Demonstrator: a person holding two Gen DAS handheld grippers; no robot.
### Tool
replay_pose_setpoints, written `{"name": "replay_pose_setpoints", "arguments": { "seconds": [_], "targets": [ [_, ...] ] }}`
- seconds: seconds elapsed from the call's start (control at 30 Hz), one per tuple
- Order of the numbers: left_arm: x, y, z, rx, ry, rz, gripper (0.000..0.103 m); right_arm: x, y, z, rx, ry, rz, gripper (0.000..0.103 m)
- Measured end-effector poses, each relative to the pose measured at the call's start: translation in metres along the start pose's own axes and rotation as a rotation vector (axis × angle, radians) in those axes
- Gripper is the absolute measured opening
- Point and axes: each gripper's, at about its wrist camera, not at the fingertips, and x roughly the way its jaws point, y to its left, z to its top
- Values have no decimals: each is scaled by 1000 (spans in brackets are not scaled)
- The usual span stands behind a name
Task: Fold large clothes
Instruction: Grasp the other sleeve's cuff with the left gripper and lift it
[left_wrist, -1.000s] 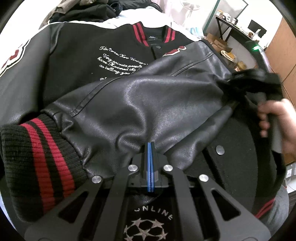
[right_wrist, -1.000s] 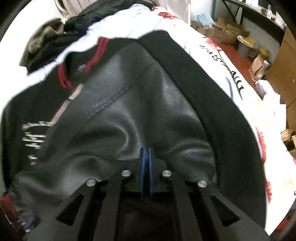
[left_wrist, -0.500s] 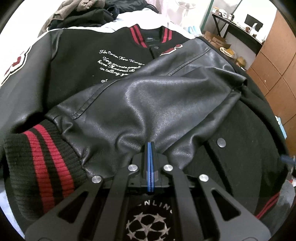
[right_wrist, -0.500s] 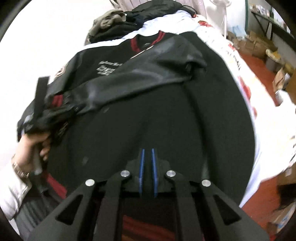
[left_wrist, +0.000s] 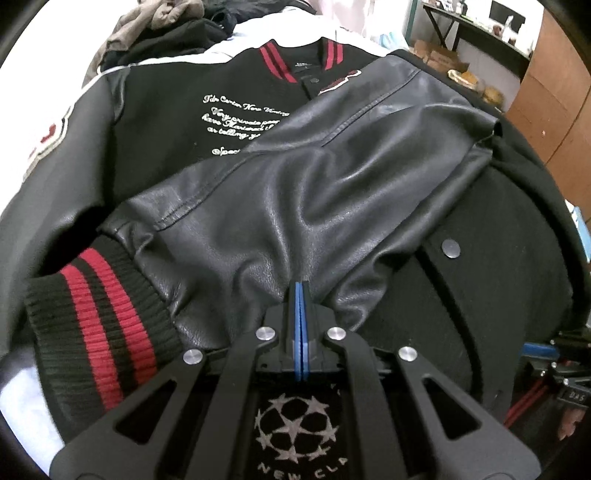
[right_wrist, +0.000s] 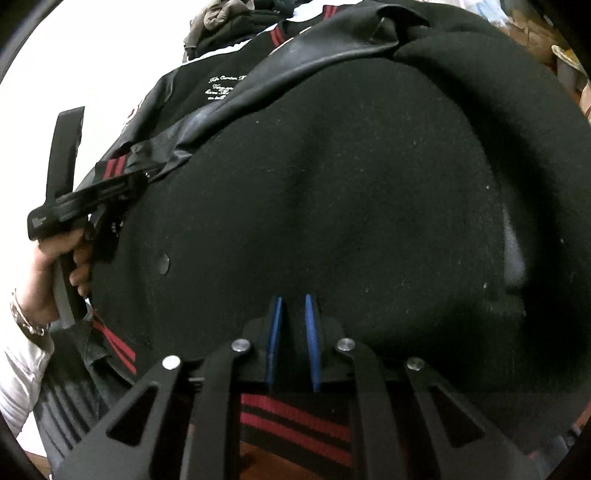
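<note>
Two grippers worked over one black varsity jacket (left_wrist: 155, 155) spread flat on a white-covered surface (left_wrist: 22, 391). The jacket's body was matte, felt-like wool with white script lettering (left_wrist: 240, 122) stitched across it, while the sleeves were smooth, glossy black leather that creased in soft folds. Its collar (left_wrist: 299, 62), cuffs and hem (right_wrist: 295, 421) were ribbed knit, black with paired red stripes. The garment's long axis ran away from the cameras, collar at the far end and hem at the near edge. One leather sleeve (left_wrist: 314, 192) lay folded diagonally across the front, from the shoulder at far right down to its ribbed cuff (left_wrist: 99, 314) at near left. A round metal snap (left_wrist: 451, 248) showed on the wool panel just beside that sleeve.

In the left wrist view the left gripper (left_wrist: 299, 291) had its blue-padded jaws pressed together, pinching a pleat of the sleeve leather near the cuff. In the right wrist view the same gripper appeared at the left, held in the person's left hand (right_wrist: 62, 258), a bracelet (right_wrist: 27, 321) on the wrist. The right gripper (right_wrist: 293, 306) sat low over the wool near the hem, its jaws parted by a narrow gap with dark fabric between them; whether they pressed on the cloth could not be told.

A heap of dark and tan clothes (left_wrist: 162, 26) lay beyond the collar, and a wooden cabinet (left_wrist: 554, 85) stood at far right.
</note>
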Motion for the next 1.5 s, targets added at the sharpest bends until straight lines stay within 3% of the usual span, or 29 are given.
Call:
{"name": "replay_pose_setpoints", "arguments": {
  "seconds": [0.13,0.27,0.33,0.4,0.53,0.63,0.7,0.93,1.07,1.23,1.37,1.5],
  "targets": [
    [-30,6,3,-7,18,3,3,-2,3,-2,-22,-12,-4,13],
    [-94,44,0,-83,-16,-10,4,-3,2,-5,-19,-18,2,14],
    [-133,69,-6,-85,-51,18,11,-2,2,-5,-16,-22,4,14],
    [-161,95,-13,-99,-64,52,31,-2,1,-5,-5,-19,9,14],
    [-199,162,-39,-132,-48,132,35,-4,-1,-6,6,-22,18,15],
    [-210,202,-60,-133,-32,180,45,-5,-2,-6,-9,-20,24,15],
    [-211,234,-80,-155,-33,165,53,-5,-4,-7,-14,-22,38,14],
    [-182,313,-120,-261,-59,129,59,-9,-3,-12,-48,-45,50,14],
    [-167,328,-123,-260,-80,104,63,-6,-5,-10,-28,-39,61,14],
    [-132,339,-124,-272,-21,22,67,-5,-6,-9,-16,-38,56,14],
    [-114,353,-130,-332,0,-14,90,-6,-7,-11,-24,-41,58,14],
    [-107,364,-137,-378,-5,-82,94,-6,-6,-12,-27,-43,57,14]
  ]
}}
